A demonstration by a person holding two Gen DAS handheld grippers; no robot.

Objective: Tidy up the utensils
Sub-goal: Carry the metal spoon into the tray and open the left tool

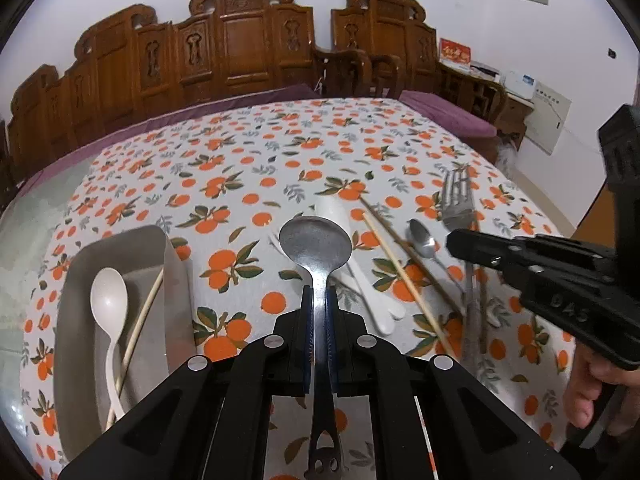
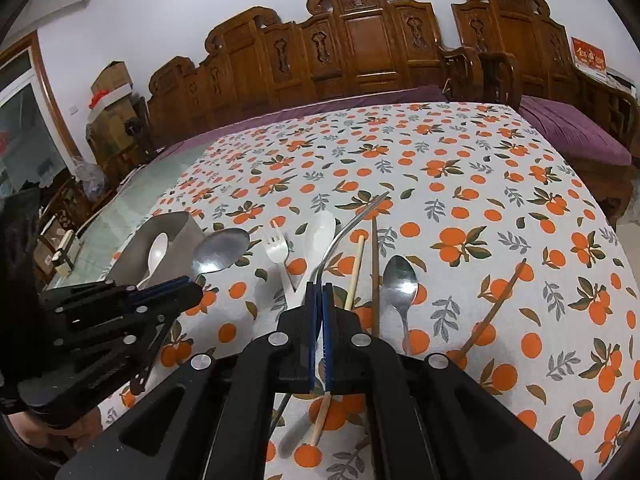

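A table under a white cloth printed with oranges [image 1: 248, 152] holds scattered utensils and, toward its left side, a grey rectangular metal tray [image 1: 176, 276]. The left gripper [image 1: 319, 300] is pinching the handle of a large steel serving spoon [image 1: 315, 243], whose long axis runs straight ahead from the jaws, bowl foremost and lifted above the cloth. The tray lies just to the left of that spoon, its long side roughly parallel to the spoon's axis, and already contains a cream plastic spoon [image 1: 109, 300] and one pale bamboo chopstick [image 1: 140, 320]. The left hand is clearly the nearer one, so a short sideways carry leftward looks like what the drop calls for. The right gripper [image 2: 319, 300] is pressed onto the handle of a steel fork [image 2: 352, 220], which curves up and away to the right. Loose beneath it lie a white plastic fork [image 2: 278, 248], a small steel teaspoon [image 2: 400, 280] and a dark wooden chopstick [image 2: 496, 308].
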